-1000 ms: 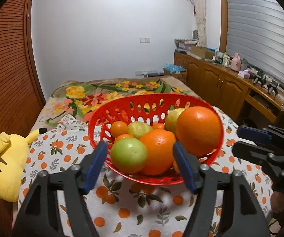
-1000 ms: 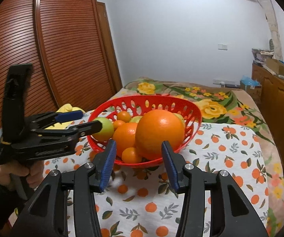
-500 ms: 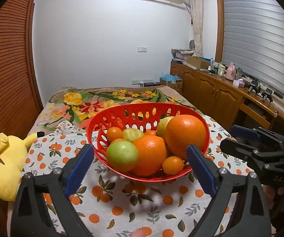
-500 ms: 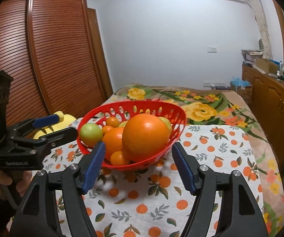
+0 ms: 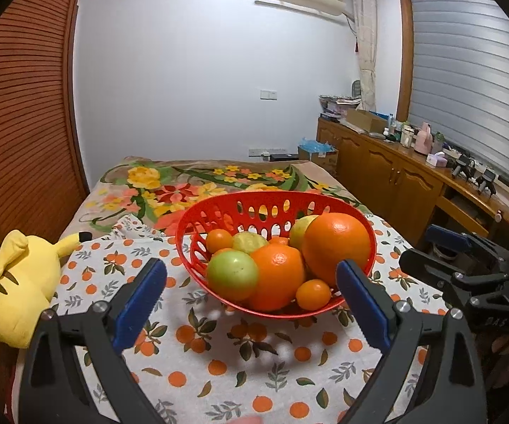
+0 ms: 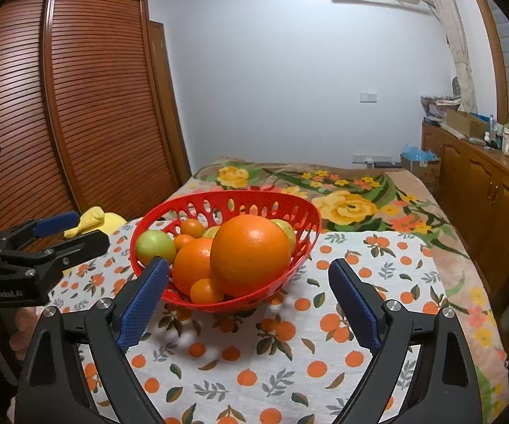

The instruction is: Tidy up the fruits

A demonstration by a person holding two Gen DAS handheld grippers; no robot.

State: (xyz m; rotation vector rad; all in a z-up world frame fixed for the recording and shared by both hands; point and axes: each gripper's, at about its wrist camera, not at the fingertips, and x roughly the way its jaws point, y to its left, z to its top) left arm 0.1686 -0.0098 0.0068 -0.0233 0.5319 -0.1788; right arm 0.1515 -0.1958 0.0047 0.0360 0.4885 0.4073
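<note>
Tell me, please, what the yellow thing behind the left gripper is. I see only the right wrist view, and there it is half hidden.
Observer: It is a yellow plush toy. It lies by the left edge of the orange-print cloth, apart from the red basket.
Operator: Thank you. Does the left gripper hold any fruit? I see it only from the side.
Observer: No. The left gripper is open. Its jaws have just been opening and nothing is gripped between them. The basket stands just beyond its fingertips, with all the fruit inside.
</note>
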